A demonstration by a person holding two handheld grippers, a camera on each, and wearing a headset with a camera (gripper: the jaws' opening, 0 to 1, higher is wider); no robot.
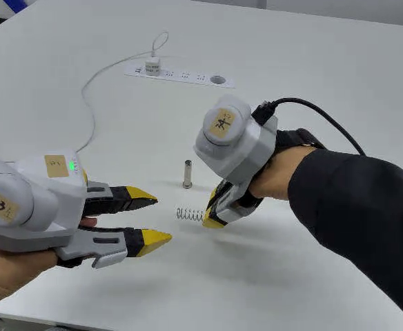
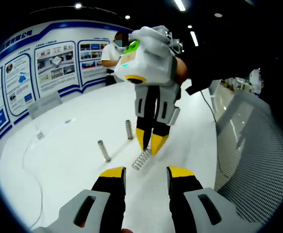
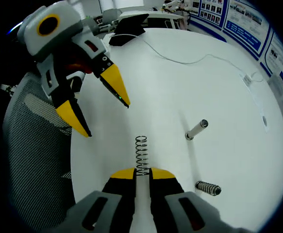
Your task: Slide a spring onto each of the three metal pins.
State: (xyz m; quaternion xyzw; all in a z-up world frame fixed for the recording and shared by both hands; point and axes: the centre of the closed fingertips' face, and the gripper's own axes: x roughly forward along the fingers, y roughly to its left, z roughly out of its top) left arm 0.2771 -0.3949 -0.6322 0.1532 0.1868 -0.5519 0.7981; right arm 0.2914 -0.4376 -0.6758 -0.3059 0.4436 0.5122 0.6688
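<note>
**A:** Where is the spring?

**B:** The spring (image 3: 141, 154) lies flat on the table (image 1: 312, 83). One end is pinched between the closed tips of the right gripper (image 3: 141, 174), and the rest pokes out free. The bare pin (image 3: 196, 130) stands upright nearby, apart from it. The sprung pin (image 3: 208, 188) is beside the gripper and already wears its coil.

**A:** What could go wrong?

**B:** The hold looks to be on the last coils only. As it lifts, the spring may swivel in the tips or pop out. The long free end could also sag or wobble and miss the pin's top. A sideways nudge might tip the bare pin, since I cannot tell whether it is fixed down.

**A:** And the other hand?

**B:** The left gripper (image 1: 159, 219) hovers near the spring's free end with its jaws apart, holding nothing. It could steady the pin, or bump it.

**A:** Anything hard to read?

**B:** How many coils sit between the tips is too small to tell. In the head view the right gripper covers the sprung pin. I count two pins and cannot say where a third stands.
</note>
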